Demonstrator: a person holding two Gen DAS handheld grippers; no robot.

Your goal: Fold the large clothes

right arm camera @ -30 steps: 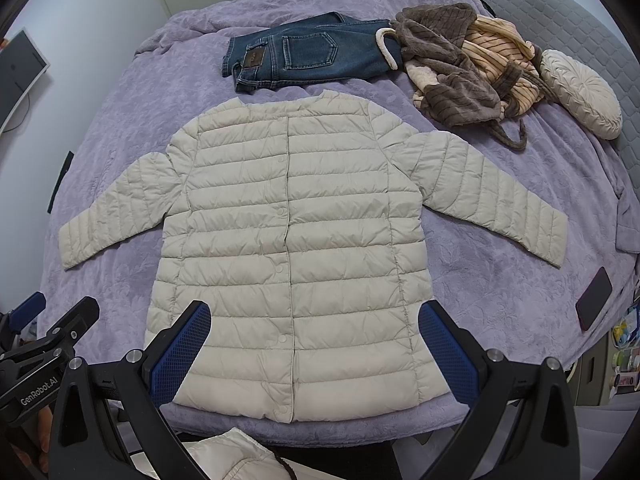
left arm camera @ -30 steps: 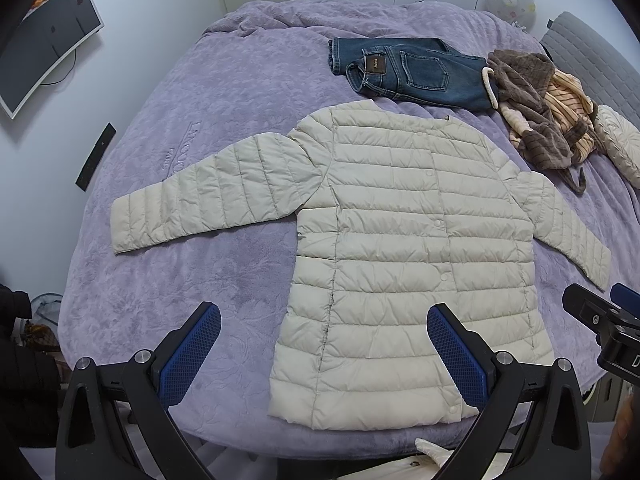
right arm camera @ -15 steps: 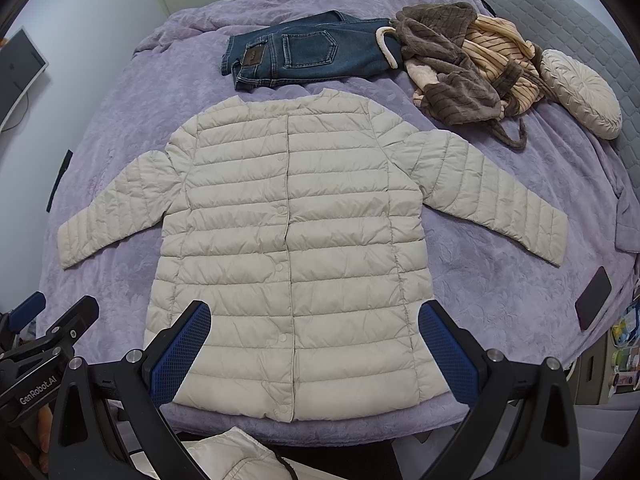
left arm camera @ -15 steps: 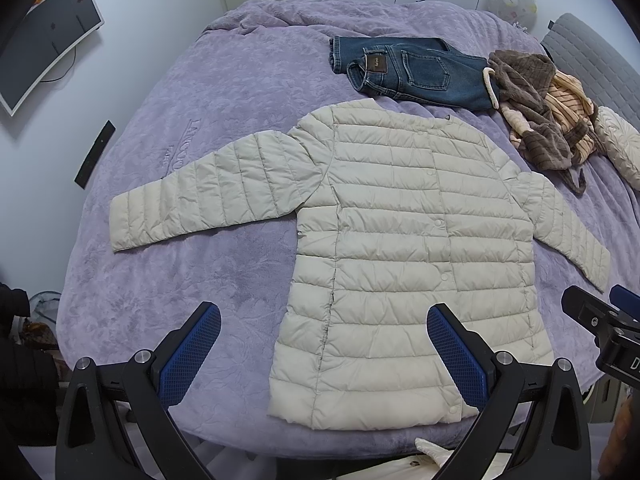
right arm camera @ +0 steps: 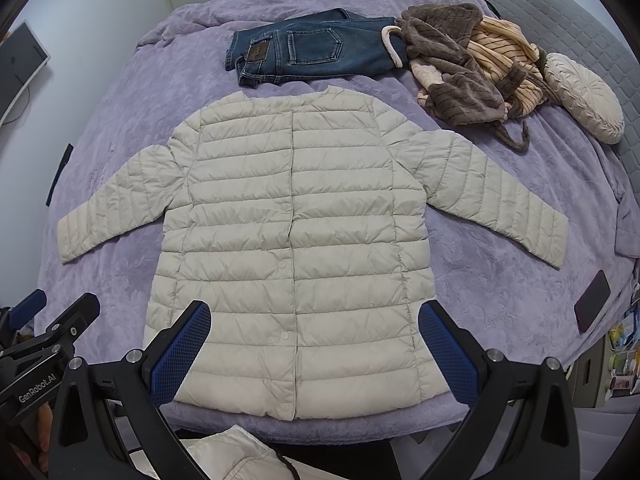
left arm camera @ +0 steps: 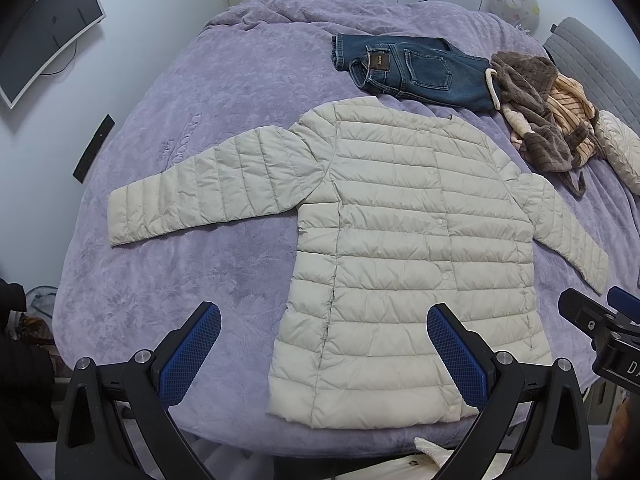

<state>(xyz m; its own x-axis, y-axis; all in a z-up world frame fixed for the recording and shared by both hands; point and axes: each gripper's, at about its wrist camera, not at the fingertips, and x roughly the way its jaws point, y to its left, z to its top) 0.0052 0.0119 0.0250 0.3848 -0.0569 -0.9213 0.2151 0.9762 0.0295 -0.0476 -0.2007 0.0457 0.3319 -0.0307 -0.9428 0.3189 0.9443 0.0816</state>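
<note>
Jacket laid flat, no fold begun

Left wrist view: jacket (left arm camera: 404, 252) lies spread out, front up and snapped shut, on the purple bed (left arm camera: 224, 112), both sleeves stretched out to the sides and the hem toward the near edge. No part of it is turned over, so by my reading the spreading is done and every fold is left. The left gripper (left arm camera: 324, 350) hangs above the near edge with its jaws wide apart and nothing between them; one blue pad (left arm camera: 456, 356) sits over the hem, the other over bare cover. Beyond the collar lie folded jeans (left arm camera: 412, 72) (seemingly already dealt with), and next to them a brown and striped heap of clothes (left arm camera: 548, 112), not folded. A cream cushion (left arm camera: 618, 152) lies at the far right.

Right wrist view: the right gripper (right arm camera: 314, 350) is likewise wide open and empty, both pads above the hem. The jacket's right sleeve (right arm camera: 496, 196) reaches toward a dark phone (right arm camera: 592, 306) near the bed's edge, though the two are apart. The heap lies near that shoulder, with its dangling cord (right arm camera: 516, 136) closest; neither touches the jacket. Nothing rests on the jacket itself, so the sleeves look free to be brought inward. Some pale fabric (right arm camera: 236, 456) shows below the bed's near edge; what it is I cannot tell.
</note>
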